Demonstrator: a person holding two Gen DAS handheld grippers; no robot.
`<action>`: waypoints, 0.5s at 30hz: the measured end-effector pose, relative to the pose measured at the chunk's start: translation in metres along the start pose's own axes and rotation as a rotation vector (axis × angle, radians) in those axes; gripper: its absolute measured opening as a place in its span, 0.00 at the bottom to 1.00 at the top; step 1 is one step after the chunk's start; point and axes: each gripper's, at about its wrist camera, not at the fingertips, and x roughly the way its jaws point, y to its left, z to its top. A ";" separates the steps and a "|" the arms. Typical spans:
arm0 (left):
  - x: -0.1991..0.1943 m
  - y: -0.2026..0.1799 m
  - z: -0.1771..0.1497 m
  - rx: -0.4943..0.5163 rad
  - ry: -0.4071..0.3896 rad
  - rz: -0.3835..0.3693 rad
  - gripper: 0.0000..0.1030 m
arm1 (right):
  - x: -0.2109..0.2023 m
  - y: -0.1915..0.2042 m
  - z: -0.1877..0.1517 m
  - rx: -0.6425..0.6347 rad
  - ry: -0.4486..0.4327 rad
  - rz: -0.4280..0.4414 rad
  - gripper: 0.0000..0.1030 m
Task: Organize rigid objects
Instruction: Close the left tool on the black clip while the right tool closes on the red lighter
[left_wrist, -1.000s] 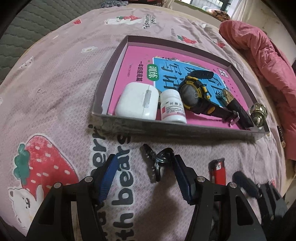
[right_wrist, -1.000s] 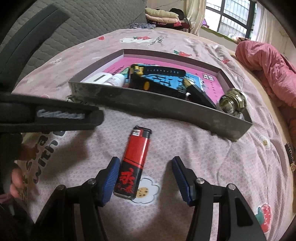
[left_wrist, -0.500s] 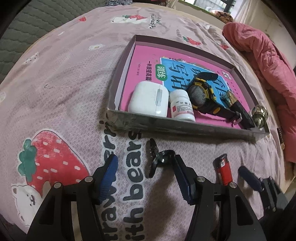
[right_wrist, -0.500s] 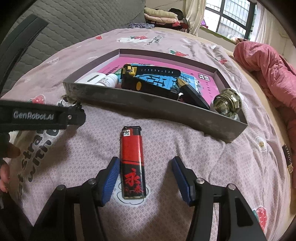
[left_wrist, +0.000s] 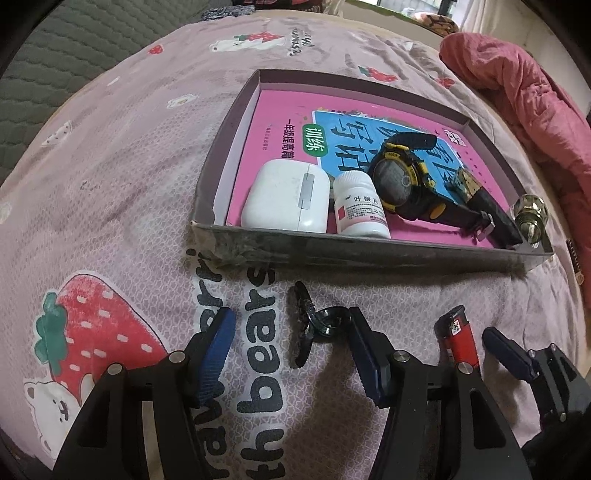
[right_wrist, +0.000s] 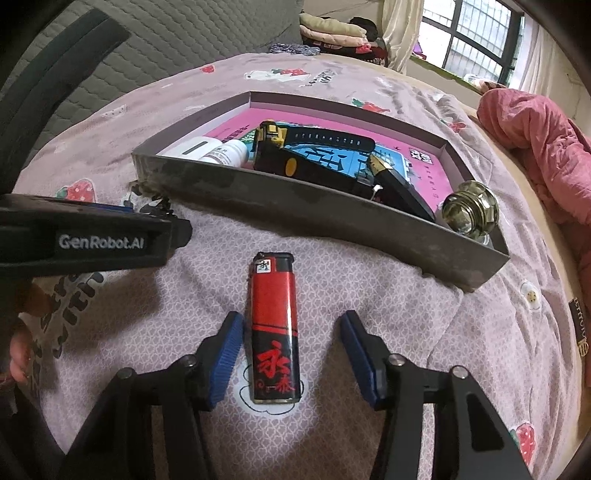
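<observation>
A black key with a ring (left_wrist: 314, 326) lies on the pink bedspread between the open fingers of my left gripper (left_wrist: 291, 345). A red and black lighter (right_wrist: 274, 326) lies between the open fingers of my right gripper (right_wrist: 293, 350); it also shows in the left wrist view (left_wrist: 458, 338). The grey tray (left_wrist: 369, 251) just beyond holds a pink book, a white earbud case (left_wrist: 286, 199), a white pill bottle (left_wrist: 358, 210), a black and yellow watch (left_wrist: 402, 181), a dark knife-like object (left_wrist: 484, 206) and a metal knob (left_wrist: 530, 212).
A red padded jacket (left_wrist: 524, 85) lies at the right of the bed. A grey quilted headboard (right_wrist: 155, 48) is at the far left. The left gripper's body (right_wrist: 85, 240) crosses the right wrist view at left. The tray's near wall (right_wrist: 314, 210) stands just ahead of both grippers.
The right gripper has turned and moved so the lighter now lies straight and centred between its fingers. The left gripper has drawn back slightly, with the key still between its fingers.
</observation>
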 end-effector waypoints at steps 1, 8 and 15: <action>0.000 0.000 0.000 0.002 -0.002 0.000 0.61 | 0.000 -0.001 0.000 0.003 0.001 0.006 0.48; -0.002 0.000 -0.001 0.012 -0.007 -0.001 0.61 | -0.004 -0.005 -0.001 0.022 0.005 0.044 0.28; -0.006 -0.005 -0.002 0.029 -0.002 -0.001 0.53 | -0.005 -0.007 -0.002 0.043 0.005 0.054 0.25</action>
